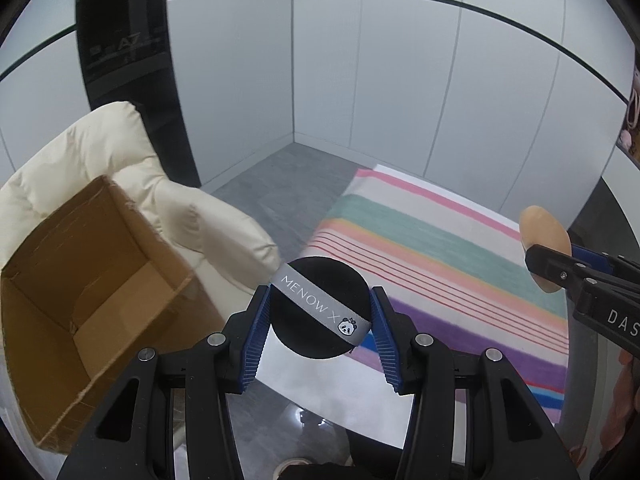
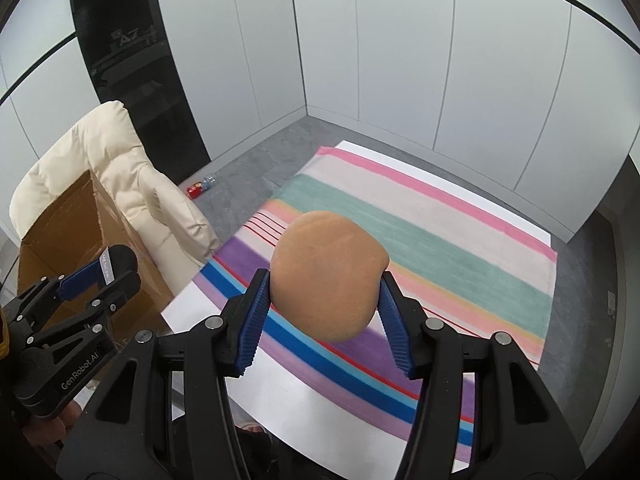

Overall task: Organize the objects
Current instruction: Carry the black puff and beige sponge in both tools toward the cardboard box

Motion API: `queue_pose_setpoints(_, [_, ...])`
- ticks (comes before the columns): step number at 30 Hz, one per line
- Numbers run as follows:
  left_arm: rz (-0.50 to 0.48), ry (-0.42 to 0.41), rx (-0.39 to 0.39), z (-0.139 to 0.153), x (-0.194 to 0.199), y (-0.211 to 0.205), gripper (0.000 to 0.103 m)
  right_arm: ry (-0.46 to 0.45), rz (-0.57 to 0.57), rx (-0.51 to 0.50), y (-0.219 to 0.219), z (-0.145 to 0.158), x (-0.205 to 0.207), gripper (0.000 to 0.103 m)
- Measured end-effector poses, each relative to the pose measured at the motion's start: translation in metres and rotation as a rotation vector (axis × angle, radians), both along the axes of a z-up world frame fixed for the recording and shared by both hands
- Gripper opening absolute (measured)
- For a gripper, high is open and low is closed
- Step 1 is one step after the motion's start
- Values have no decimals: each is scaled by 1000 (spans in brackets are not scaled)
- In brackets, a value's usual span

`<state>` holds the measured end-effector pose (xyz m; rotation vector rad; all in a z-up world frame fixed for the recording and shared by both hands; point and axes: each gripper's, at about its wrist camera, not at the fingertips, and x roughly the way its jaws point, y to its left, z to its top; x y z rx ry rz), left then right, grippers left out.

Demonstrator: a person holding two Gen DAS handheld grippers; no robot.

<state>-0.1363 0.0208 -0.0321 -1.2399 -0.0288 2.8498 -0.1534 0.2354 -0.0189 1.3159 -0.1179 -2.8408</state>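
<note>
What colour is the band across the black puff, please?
Grey, with white lettering and a small panda; the band on the puff shows best from the left wrist.

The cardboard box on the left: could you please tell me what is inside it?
The cardboard box shows only bare cardboard walls and floor flaps; its nearest corner is hidden behind its own front wall.

Pale grey panelled walls (image 2: 400, 60) crossed by a thin black line meet in a far corner above a grey stone-look floor (image 2: 256, 168), where a multicoloured striped rug (image 2: 460, 240) lies right of a cream padded armchair (image 2: 132, 176) and a tall glossy black column (image 2: 132, 60).
</note>
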Motion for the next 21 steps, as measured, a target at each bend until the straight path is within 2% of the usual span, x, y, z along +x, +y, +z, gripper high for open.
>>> queue_pose_setpoints(13, [90,43,26,14,6,-54,50,45,112,41,-58,16,-10,56])
queue_pose_setpoints(21, [154,48,18,14,12,-87,50,59,235,91,-120,16,-10,56])
